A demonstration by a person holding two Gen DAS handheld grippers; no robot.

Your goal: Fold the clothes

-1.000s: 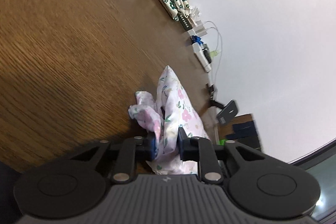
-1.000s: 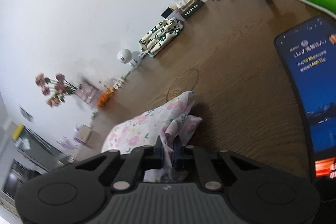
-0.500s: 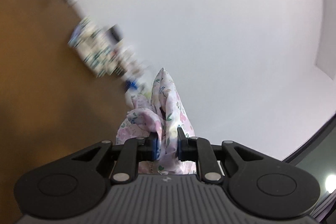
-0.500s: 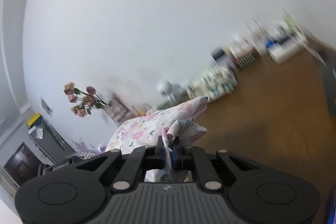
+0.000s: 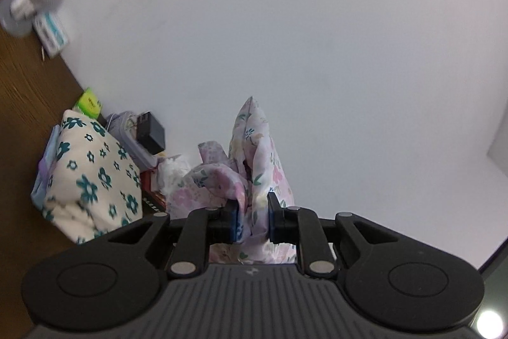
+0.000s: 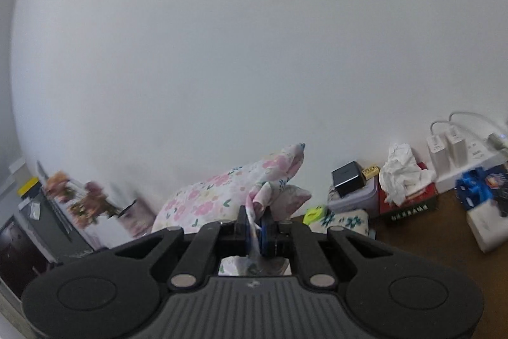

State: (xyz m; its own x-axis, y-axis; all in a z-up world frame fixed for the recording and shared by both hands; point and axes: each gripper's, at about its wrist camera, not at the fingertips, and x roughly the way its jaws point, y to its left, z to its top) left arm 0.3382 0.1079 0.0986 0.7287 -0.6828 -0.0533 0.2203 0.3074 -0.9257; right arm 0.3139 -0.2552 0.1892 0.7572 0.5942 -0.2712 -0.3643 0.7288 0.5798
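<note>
folded garment (image 5: 92,177) on table (image 5: 22,104), left of tissue box (image 6: 409,199) | power strip (image 6: 470,158) right, against wall (image 6: 254,37)

Left tool (image 5: 252,220) pinches pink floral garment (image 5: 254,154).

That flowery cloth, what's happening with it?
A person is folding clothes with two tools. The left hand-held gripper and the right hand-held gripper are both shut on the pink cloth, holding it up in front of the white wall. A folded cloth with green flowers lies on the table beside it.
</note>
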